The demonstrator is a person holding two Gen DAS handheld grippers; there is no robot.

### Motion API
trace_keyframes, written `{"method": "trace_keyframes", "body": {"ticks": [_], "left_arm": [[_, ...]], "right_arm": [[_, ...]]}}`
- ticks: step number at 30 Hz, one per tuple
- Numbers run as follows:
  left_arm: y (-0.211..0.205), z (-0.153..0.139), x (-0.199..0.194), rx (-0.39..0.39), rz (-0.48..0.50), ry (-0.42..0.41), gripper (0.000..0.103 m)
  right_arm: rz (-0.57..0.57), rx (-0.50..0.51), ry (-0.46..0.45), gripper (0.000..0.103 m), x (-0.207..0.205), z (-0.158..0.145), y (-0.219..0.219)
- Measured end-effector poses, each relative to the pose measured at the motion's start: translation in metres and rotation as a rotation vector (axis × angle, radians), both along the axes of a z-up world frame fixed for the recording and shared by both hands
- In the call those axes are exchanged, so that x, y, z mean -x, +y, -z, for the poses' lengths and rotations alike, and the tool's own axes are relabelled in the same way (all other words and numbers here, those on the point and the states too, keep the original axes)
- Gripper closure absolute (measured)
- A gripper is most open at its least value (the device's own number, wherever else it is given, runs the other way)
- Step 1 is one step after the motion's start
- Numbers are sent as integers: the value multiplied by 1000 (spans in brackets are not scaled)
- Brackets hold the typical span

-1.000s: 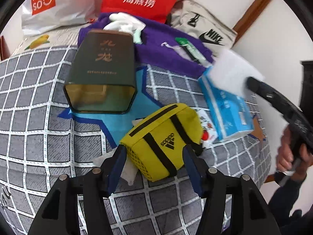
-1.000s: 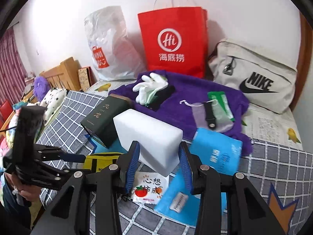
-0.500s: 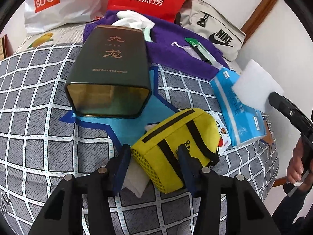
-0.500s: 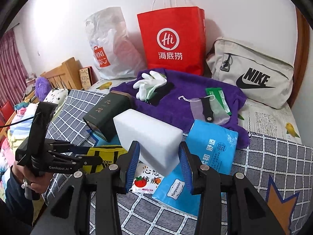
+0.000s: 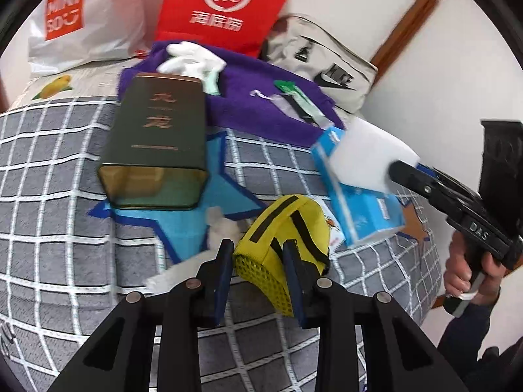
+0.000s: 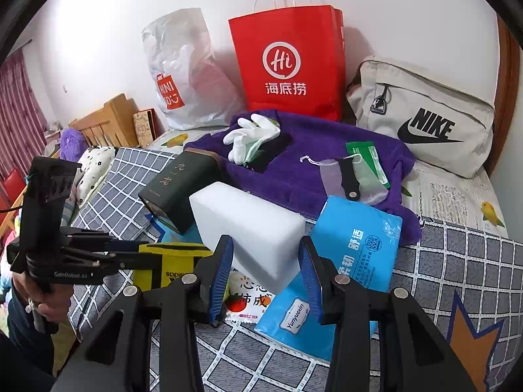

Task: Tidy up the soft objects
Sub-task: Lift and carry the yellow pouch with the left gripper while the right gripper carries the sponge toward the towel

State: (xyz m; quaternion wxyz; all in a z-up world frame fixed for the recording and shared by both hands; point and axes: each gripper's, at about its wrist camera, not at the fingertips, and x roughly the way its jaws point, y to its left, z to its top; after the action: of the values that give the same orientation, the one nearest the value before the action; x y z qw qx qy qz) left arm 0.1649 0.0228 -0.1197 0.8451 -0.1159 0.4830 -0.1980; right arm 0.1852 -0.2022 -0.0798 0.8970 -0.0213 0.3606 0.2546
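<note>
Left hand-held gripper (image 5: 258, 272) closed on the yellow pouch (image 5: 283, 245), blue pads pressing its mesh end from both sides, fabric bunching a little between them. Right hand-held gripper (image 6: 266, 272) clamped across the near end of the white foam block (image 6: 248, 232), block carried clear of the bed (image 6: 457, 261) above the blue tissue pack (image 6: 356, 251). Likely very light, both of them: pouch limp and squashable, apt to sag or swing from whichever end is left free; foam springy, holding its shape yet denting under hard pressure, and matte enough not to slip. Best taken across the narrow width, as now, with only moderate squeeze; for the pouch, a bite nearer the middle or on the black webbing would probably tame the droop better than the mesh end. Pouch lying near the bed's front edge, just beside the tissue pack and a small snack packet (image 6: 250, 300), with a crumpled white tissue (image 5: 222, 225) at its other side; long axis running away from the left gripper, angled up and toward the tissue pack. Foam block's long axis pointing away from the right gripper, slanting toward the dark green box (image 6: 181, 186) and the purple towel (image 6: 294, 170) beyond, far end raised slightly.
</note>
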Motion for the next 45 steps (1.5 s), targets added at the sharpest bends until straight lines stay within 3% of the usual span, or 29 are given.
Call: {"method": "trace_keyframes", "body": {"ticks": [9,14,23,35,45], "left_arm": [[-26,11,-7,25,66,43,74],[-33,13,-7,2,78,19,77],[-15,-29,-4,-9,43,-85,82],[-11,-70,-18,-23,28,-162,84],[-8,-81,-45,-36,-3,-188,84]], "right_arm": [[-9,2,1,62,0,-2,2],[-2,2,4,62,0,-2,0],[4,-9,-18,62,0,-14,-3],[23,-20,-45,62,-7,-33,-9],[73,-10,-63,62,-24,-43,-21]]}}
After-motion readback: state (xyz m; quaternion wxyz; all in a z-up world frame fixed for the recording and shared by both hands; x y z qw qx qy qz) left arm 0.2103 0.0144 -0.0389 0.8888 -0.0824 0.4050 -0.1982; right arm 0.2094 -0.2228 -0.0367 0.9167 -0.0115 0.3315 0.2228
